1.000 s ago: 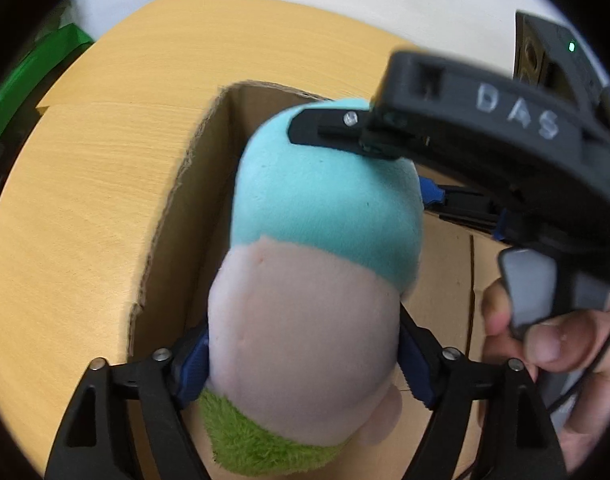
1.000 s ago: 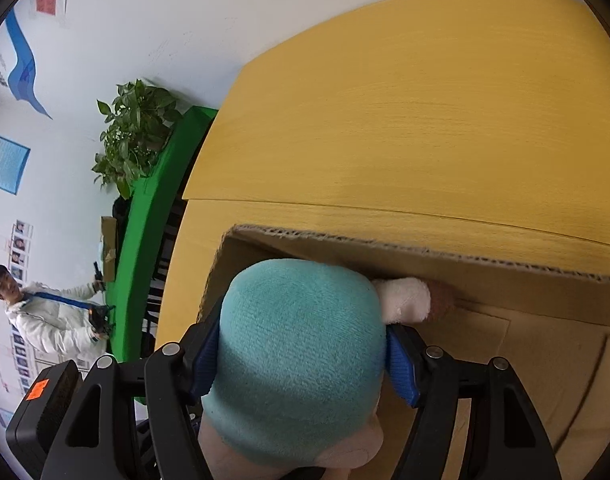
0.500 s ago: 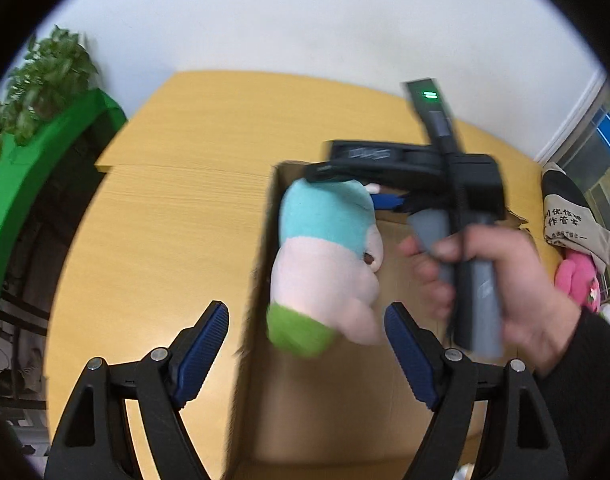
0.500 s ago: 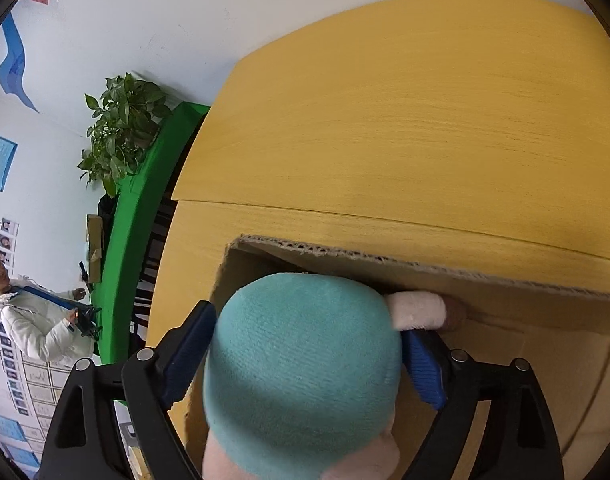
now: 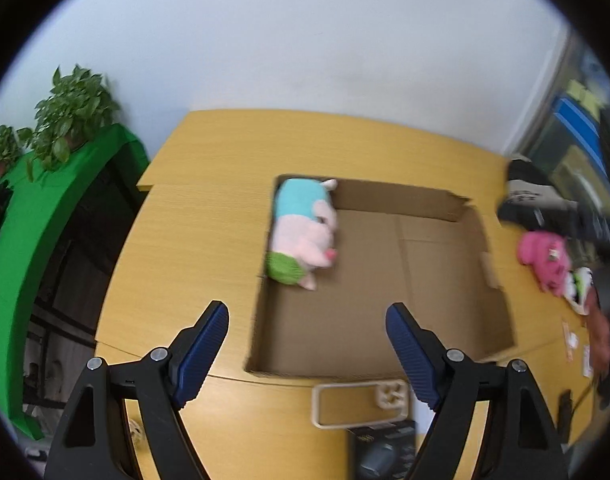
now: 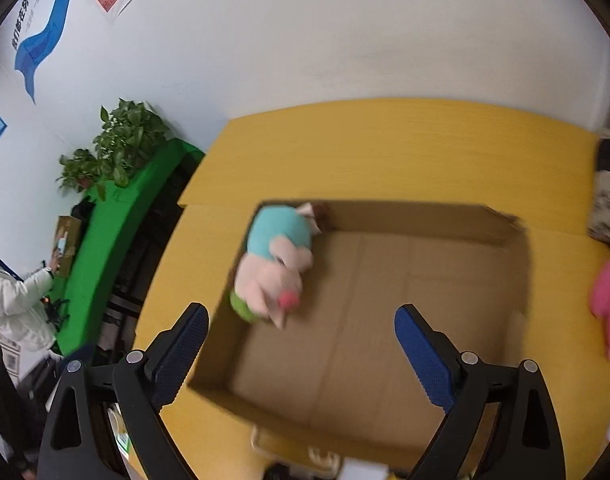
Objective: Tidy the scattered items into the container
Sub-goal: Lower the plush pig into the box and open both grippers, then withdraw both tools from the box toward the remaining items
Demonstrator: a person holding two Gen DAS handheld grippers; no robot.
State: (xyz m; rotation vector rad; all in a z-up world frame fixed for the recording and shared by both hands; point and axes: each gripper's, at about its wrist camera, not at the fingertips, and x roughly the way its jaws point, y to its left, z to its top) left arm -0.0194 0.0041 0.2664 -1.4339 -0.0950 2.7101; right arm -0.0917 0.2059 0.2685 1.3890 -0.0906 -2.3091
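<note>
Plush pig lies in the cardboard box, upper left corner; both grippers' fingers gape wide, empty. Next, probably the blurred pink toy at right.

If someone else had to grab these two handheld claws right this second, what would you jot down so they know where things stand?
Left gripper: open, holding nothing, above the box's near edge.
Right gripper: open, holding nothing, over the box.
Done: the plush toy with the teal top lies inside the cardboard box, against its far left corner.
Left: the pink plush on the table right of the box, a white and green item beside it, and the phone case in front of the box.
</note>
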